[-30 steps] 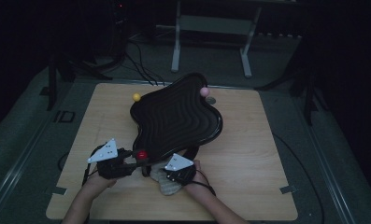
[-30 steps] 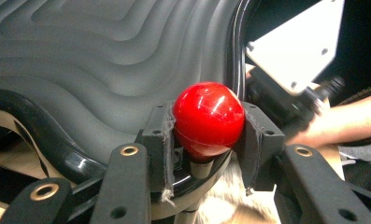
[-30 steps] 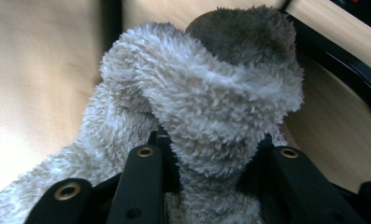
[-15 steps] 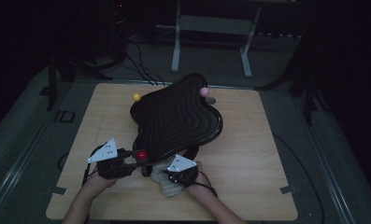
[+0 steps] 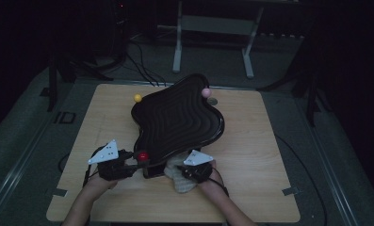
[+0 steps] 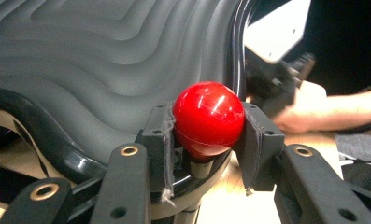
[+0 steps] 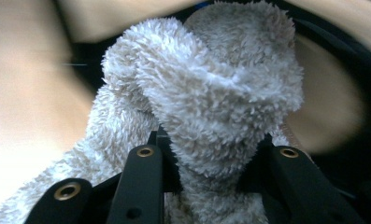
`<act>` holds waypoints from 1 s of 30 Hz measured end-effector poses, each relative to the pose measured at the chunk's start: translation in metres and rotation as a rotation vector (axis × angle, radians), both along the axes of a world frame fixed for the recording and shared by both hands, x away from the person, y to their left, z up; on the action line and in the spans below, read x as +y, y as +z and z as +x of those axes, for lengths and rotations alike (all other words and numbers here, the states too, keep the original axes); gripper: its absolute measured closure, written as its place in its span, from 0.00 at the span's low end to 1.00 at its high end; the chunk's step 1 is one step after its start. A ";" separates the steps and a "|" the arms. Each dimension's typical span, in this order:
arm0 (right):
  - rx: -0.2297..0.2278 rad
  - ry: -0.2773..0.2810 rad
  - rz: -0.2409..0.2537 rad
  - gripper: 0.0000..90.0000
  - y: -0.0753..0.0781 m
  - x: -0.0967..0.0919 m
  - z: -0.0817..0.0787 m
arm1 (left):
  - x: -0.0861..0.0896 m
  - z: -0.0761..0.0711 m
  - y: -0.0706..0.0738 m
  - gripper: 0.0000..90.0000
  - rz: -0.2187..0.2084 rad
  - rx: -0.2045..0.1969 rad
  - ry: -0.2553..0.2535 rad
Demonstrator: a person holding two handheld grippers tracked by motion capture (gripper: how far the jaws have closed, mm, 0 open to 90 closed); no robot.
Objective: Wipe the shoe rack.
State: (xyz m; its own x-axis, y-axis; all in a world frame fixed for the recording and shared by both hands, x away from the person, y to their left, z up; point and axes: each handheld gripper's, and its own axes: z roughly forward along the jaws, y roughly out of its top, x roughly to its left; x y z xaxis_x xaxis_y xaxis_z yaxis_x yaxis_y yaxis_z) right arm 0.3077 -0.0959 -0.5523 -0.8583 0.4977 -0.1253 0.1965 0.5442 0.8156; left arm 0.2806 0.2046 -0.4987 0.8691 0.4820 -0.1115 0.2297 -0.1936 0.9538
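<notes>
Right hand-held gripper (image 5: 190, 173) slid its cloth (image 5: 177, 176) sideways.

High view overhead, gripper views close — sharing black tray (image 5: 175, 122)

Red ball (image 6: 207, 119) clamped in left claw (image 6: 204, 140): hard, glossy, smooth, plastic-looking, with highlights reflected on it. Claw pads (image 6: 160, 140) are faced with matt black cloth, frayed at the edges; brass-coloured rivets are set in matt black arms. Tray (image 6: 103, 60) beyond the left claw: ridged inner surface is seen as matt dark grey, rim as glossy black. Cloth (image 7: 206, 102) gripped by right claw (image 7: 211, 154): fluffy off-white fleece, rough-piled. Bench (image 5: 260, 141) under both claws: pale wood-grain, smooth, matt.
</notes>
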 end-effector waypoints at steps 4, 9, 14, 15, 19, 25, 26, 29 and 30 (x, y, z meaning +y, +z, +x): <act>-0.011 0.058 -0.019 0.76 0.001 0.004 -0.005 | 0.000 -0.001 0.000 0.67 0.002 0.002 0.003; 0.021 -0.114 0.009 0.75 0.002 -0.034 0.025 | 0.000 0.000 -0.001 0.67 -0.006 0.003 0.001; 0.021 -0.028 -0.004 0.75 0.002 -0.021 0.008 | 0.000 0.000 -0.001 0.67 -0.006 0.004 0.000; 0.021 0.013 -0.007 0.75 0.002 -0.017 0.003 | 0.000 0.000 0.000 0.67 -0.004 0.003 0.003; 0.023 0.056 -0.031 0.75 0.005 -0.018 0.003 | 0.000 -0.001 0.000 0.67 0.000 0.004 0.005; 0.000 -0.131 -0.016 0.75 0.003 -0.043 0.031 | 0.000 -0.001 0.000 0.67 0.000 0.002 0.004; -0.003 -0.142 -0.010 0.75 0.003 -0.046 0.035 | 0.000 0.000 -0.001 0.67 -0.005 0.003 0.003; -0.004 -0.189 -0.005 0.75 0.004 -0.048 0.042 | 0.000 0.000 0.000 0.67 -0.006 0.006 -0.001; -0.010 -0.200 -0.004 0.75 0.005 -0.048 0.043 | 0.000 0.000 -0.001 0.67 -0.006 0.005 0.000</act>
State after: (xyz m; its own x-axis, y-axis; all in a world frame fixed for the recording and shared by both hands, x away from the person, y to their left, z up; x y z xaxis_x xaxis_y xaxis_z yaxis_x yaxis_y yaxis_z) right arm 0.3512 -0.1439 -0.5474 -0.7410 0.6577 -0.1354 0.2932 0.4984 0.8159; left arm 0.2805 0.2050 -0.4992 0.8686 0.4812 -0.1187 0.2344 -0.1878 0.9538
